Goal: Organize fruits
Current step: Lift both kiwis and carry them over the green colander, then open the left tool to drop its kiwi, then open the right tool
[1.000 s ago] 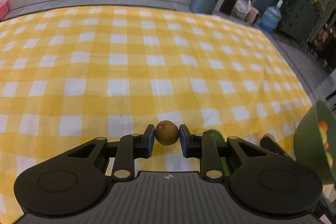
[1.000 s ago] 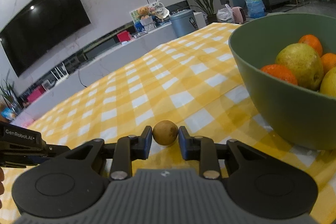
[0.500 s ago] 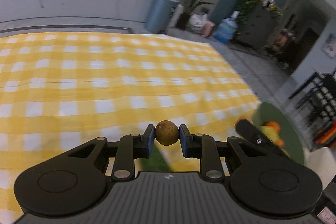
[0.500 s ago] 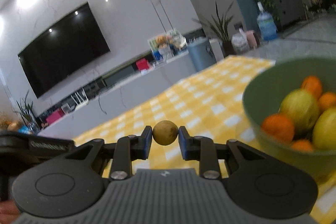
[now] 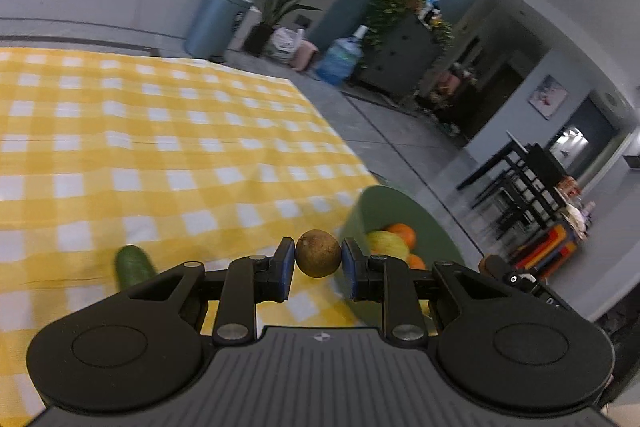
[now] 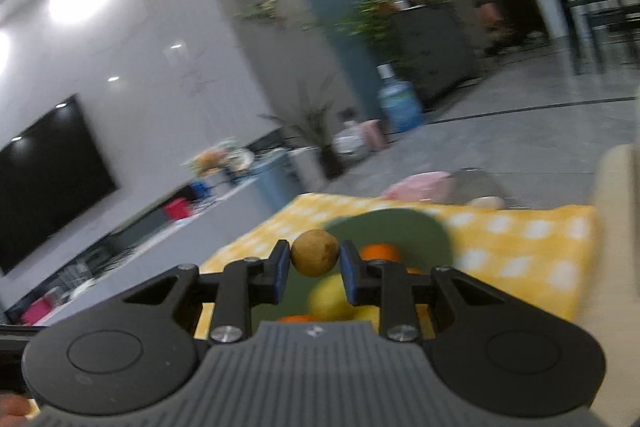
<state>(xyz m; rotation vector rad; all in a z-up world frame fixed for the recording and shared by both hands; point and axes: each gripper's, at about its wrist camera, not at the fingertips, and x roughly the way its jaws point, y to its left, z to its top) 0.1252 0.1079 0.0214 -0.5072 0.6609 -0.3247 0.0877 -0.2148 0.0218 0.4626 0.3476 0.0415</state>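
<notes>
My left gripper [image 5: 318, 261] is shut on a small round brown fruit [image 5: 318, 253], held above the yellow checked cloth [image 5: 160, 147]. Just right of and behind it stands the green bowl [image 5: 372, 203] with oranges [image 5: 401, 233] and a yellow-green fruit [image 5: 386, 245] inside. My right gripper [image 6: 314, 261] is shut on a second small brown fruit [image 6: 315, 251], hanging over the near side of the green bowl [image 6: 400, 231], where an orange [image 6: 380, 253] and a yellow fruit [image 6: 330, 297] show below the pads. The right wrist view is blurred.
A green cucumber-like vegetable [image 5: 134, 265] lies on the cloth left of my left gripper. The cloth's right edge [image 5: 340, 131] drops to a grey floor. A cream object [image 6: 616, 247] stands at the right edge of the right wrist view. A television [image 6: 48, 179] hangs beyond.
Both grippers rose and swung right toward the bowl, each keeping its brown fruit. The bowl moved from beside the right gripper to beneath it, and came further into the left wrist view.
</notes>
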